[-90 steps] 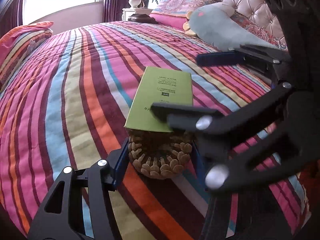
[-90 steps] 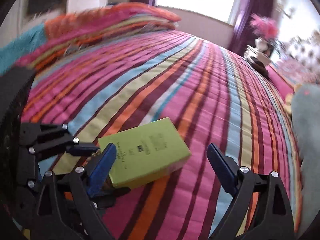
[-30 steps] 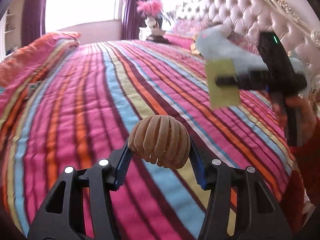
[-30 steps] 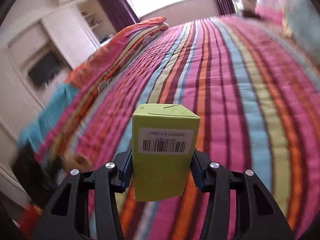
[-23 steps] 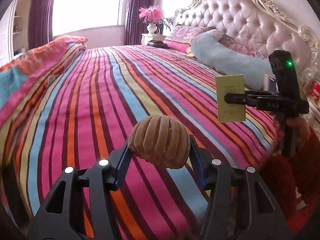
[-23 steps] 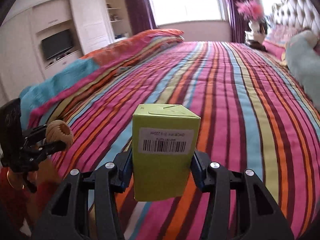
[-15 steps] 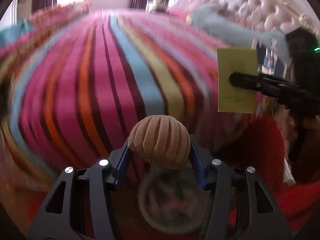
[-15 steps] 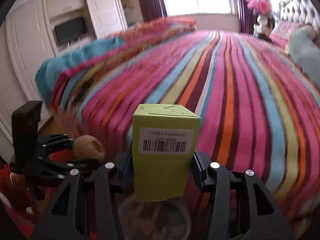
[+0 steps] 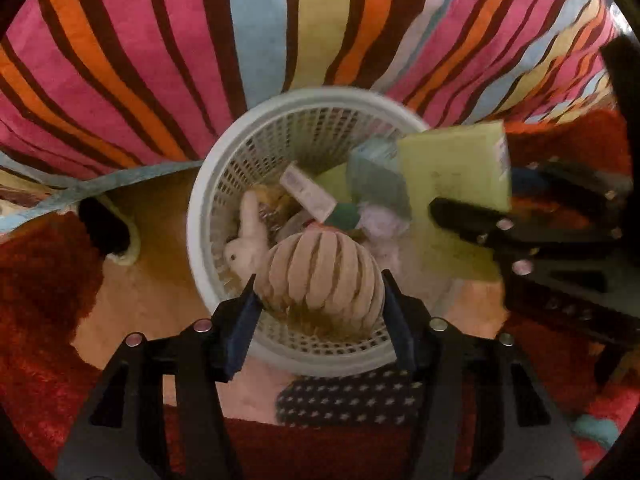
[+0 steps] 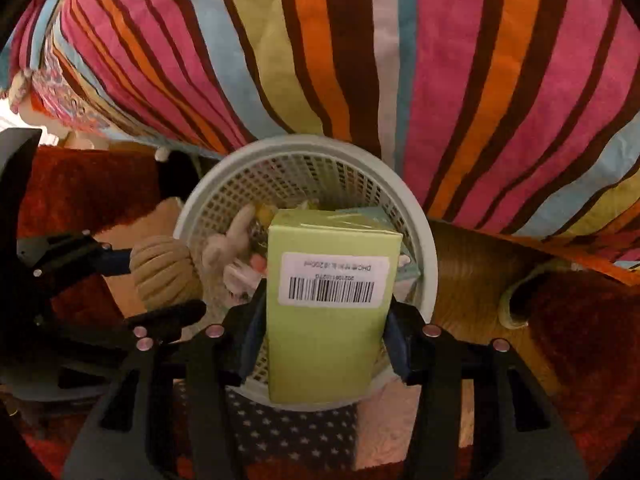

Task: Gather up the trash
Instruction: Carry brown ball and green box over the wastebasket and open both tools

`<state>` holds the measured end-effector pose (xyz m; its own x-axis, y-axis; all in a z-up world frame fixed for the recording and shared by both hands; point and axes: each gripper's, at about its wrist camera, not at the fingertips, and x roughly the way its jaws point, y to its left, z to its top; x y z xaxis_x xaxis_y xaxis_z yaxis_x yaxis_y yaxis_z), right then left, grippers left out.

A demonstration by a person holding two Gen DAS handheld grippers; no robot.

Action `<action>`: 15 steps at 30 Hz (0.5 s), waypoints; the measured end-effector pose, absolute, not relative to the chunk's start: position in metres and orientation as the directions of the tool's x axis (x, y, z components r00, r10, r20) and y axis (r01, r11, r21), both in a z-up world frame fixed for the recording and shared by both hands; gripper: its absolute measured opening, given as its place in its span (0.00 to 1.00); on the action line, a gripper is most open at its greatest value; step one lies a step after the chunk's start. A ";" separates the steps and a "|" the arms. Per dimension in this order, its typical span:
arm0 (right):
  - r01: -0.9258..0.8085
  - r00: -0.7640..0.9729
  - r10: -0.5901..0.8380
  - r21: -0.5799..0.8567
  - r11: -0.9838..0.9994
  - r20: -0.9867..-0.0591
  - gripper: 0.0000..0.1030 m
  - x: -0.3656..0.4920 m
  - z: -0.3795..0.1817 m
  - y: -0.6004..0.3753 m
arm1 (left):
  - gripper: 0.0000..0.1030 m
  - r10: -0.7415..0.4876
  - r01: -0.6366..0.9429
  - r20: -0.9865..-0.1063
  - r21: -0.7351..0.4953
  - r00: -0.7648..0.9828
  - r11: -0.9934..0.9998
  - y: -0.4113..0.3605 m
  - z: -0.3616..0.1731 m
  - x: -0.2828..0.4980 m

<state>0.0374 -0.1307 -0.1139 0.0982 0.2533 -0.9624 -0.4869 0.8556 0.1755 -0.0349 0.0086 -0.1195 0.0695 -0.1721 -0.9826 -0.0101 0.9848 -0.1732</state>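
Note:
My left gripper (image 9: 320, 304) is shut on a tan ribbed ball (image 9: 320, 272) and holds it above a white mesh waste basket (image 9: 208, 184) on the floor. My right gripper (image 10: 324, 336) is shut on a green box (image 10: 328, 320) with a barcode label, also above the basket (image 10: 304, 148). The basket holds several pieces of trash, among them a cream plush toy (image 9: 248, 236) and a tube (image 9: 308, 196). The right gripper and green box (image 9: 452, 184) show at the right of the left wrist view. The left gripper and ball (image 10: 160, 272) show at the left of the right wrist view.
The striped bedspread (image 9: 280, 20) hangs down right behind the basket. A red shaggy rug (image 9: 40, 288) and a star-patterned cloth (image 9: 344, 400) lie on the wooden floor (image 10: 468, 280) around it. A slipper (image 10: 516, 300) lies to the right.
Both grippers have swung from facing across the bed to pointing down over the basket beside it. Each still holds its object.

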 end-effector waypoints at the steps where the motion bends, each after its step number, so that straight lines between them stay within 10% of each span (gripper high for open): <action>1: -0.482 0.101 0.246 0.168 0.860 -0.964 0.54 0.040 -0.114 -0.131 | 0.66 -0.164 -0.011 -0.984 -0.165 0.068 0.986 0.007 -0.120 -0.036; 15: -0.433 0.150 0.195 0.113 0.894 -0.969 0.82 0.018 -0.119 -0.146 | 0.86 -0.121 -0.037 -0.988 -0.126 0.096 0.991 0.008 -0.117 -0.033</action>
<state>0.0176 -0.1464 -0.1192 0.1499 0.1951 -0.9693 -0.4326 0.8945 0.1131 -0.0333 0.0077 -0.1169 0.0963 -0.1215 -0.9879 -0.0373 0.9914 -0.1256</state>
